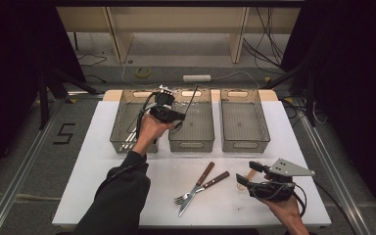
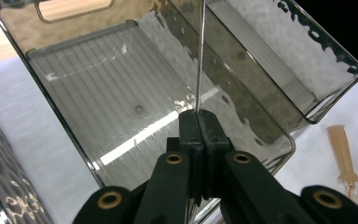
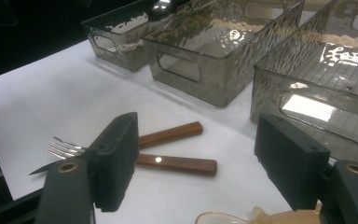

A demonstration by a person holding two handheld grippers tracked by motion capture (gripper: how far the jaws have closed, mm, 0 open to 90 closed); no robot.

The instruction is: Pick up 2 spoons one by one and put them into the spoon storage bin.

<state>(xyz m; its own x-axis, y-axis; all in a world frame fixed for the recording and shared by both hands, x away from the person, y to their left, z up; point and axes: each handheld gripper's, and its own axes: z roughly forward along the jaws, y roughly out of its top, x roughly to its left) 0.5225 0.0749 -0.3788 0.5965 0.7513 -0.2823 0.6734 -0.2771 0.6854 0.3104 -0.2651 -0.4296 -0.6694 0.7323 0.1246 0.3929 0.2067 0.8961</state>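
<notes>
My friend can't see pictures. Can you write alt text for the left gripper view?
The left gripper's two black jaws are shut on a thin, shiny metal strip, seen edge-on, that stands straight up over an empty smoky-grey see-through plastic bin with a ribbed floor. The bin sits on a white table, and a pale beige plastic utensil handle lies to its right.

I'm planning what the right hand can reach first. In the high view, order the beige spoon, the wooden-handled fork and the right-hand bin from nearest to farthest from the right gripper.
1. Beige spoon: at the right gripper's open jaws.
2. Wooden-handled fork: to its left on the table.
3. Right-hand bin: farther up the table, behind it.
</notes>
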